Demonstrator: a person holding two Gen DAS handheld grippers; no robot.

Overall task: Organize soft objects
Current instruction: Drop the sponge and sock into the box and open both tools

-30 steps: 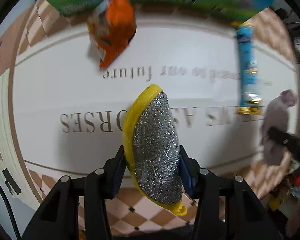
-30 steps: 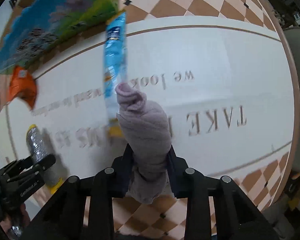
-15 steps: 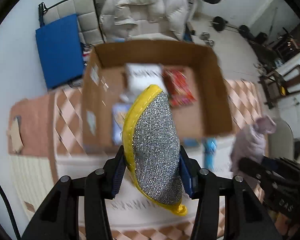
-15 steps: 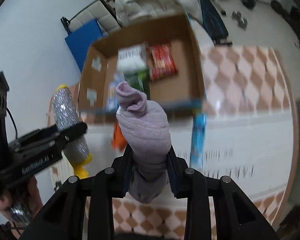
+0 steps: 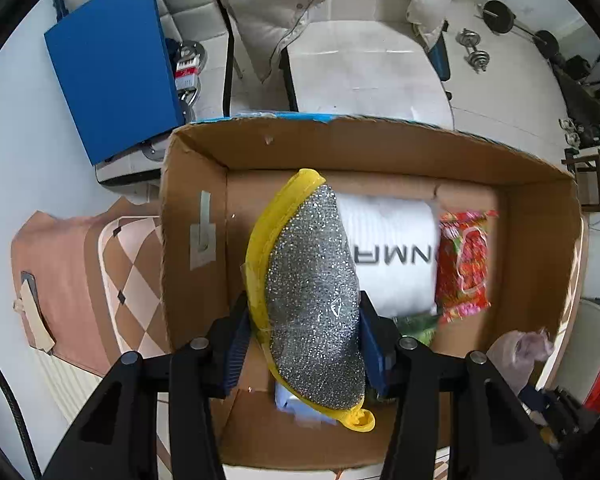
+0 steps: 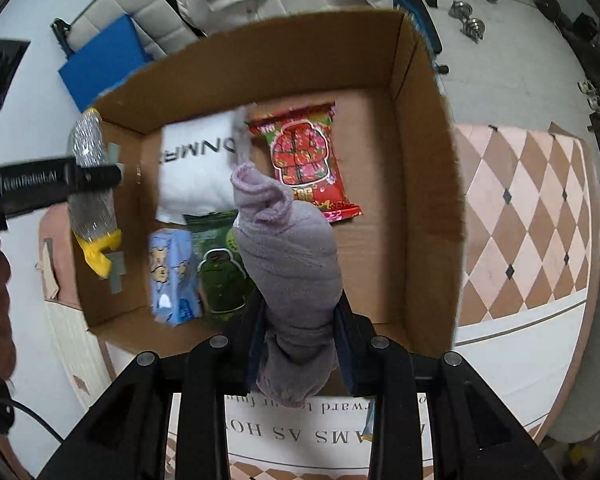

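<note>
Left hand-held gripper (image 5: 306, 346) pts straight down, pinching yellow-rimmed silver glitter sponge (image 5: 312, 304); right hand-held gripper (image 6: 298, 344) likewise, clamping lilac rolled sock (image 6: 290, 276), prob. both above brown cardboard box (image 6: 428, 152).

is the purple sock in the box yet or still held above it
Not in yet. The purple sock is clamped in the right gripper above the cardboard box, whose floor shows beneath it.

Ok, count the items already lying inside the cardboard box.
4: white printed pack at back, red snack packet beside it, blue pouch and green packet in front. More may be hidden.
</note>
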